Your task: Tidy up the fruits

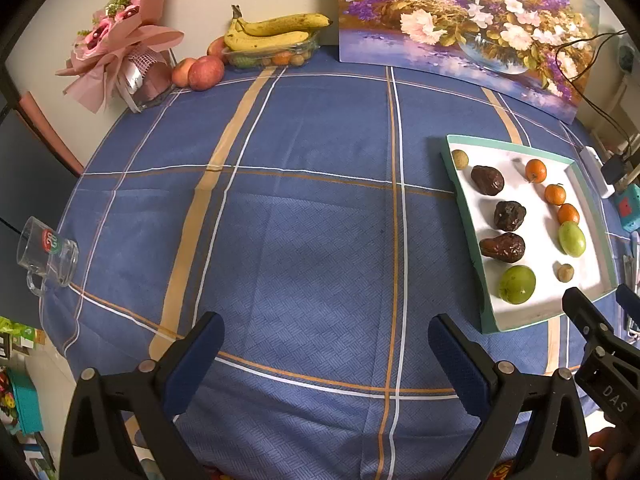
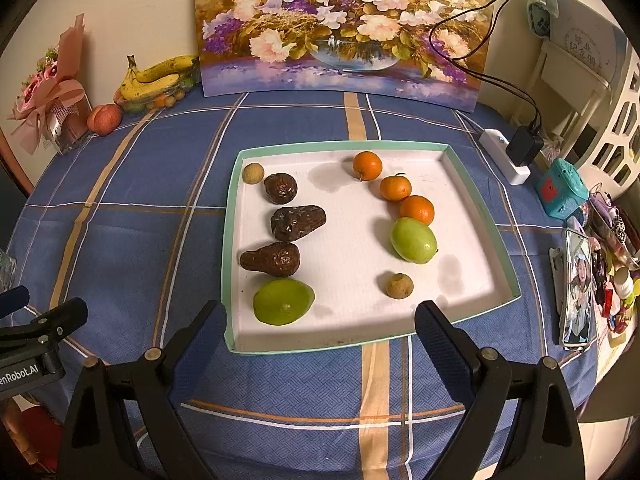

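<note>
On the blue checked tablecloth [image 2: 304,384]: we list what stands ready for sorting.
Tray [image 2: 476,184]: white floor, teal rim, just ahead of our right gripper; we judge it the place where fruits get grouped.
Left column: longan [image 2: 253,173] in the far corner, then three dark wrinkled fruits [image 2: 297,222], then a green fruit [image 2: 283,301] nearest us; like mostly sits with like.
Right column: three small oranges [image 2: 395,187] in a touching line, a second green fruit [image 2: 413,240] against the last, a second longan [image 2: 399,285] apart; we judge the greens and longans not yet paired.
Right gripper [image 2: 320,340]: jaws spread wide, empty, aimed at the tray's near edge.
Left gripper [image 1: 326,344]: jaws spread, empty, over bare cloth well left of the tray.
Back stock: bananas [image 1: 276,30] on a clear container, apples [image 1: 205,73] beside it, untouched.
Bystanders: glass mug [image 1: 48,256], bouquet [image 1: 120,48], painting [image 2: 344,28], phone [image 2: 576,288].
</note>
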Demonstrator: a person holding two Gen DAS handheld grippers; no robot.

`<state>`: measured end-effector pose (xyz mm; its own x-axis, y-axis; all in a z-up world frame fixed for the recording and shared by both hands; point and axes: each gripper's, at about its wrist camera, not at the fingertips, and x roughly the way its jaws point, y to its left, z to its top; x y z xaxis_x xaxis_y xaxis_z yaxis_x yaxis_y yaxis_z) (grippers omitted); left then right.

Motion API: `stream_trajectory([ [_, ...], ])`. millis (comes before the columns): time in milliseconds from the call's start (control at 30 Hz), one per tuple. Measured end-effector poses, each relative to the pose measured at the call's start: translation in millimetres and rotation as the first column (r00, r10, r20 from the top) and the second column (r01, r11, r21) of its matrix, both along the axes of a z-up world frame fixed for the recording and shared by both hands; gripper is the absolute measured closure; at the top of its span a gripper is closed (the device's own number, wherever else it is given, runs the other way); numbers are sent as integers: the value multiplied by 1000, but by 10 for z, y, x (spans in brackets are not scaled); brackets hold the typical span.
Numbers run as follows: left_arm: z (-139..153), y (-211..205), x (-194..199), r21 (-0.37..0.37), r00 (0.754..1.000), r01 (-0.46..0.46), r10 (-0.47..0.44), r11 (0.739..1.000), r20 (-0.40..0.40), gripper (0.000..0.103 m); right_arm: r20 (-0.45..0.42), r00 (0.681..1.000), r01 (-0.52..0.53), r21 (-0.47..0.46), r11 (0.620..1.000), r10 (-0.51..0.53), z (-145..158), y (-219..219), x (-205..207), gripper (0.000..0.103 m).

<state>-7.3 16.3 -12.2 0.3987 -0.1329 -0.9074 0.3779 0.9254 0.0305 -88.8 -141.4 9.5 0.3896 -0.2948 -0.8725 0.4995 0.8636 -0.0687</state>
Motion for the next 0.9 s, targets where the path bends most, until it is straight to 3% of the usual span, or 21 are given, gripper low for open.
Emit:
stream_trajectory([
  [900, -19, 15, -10, 8, 1000, -12, 12, 1000, 0, 0, -3, 1000, 0, 1, 1000, 0, 1, -2, 6, 8],
])
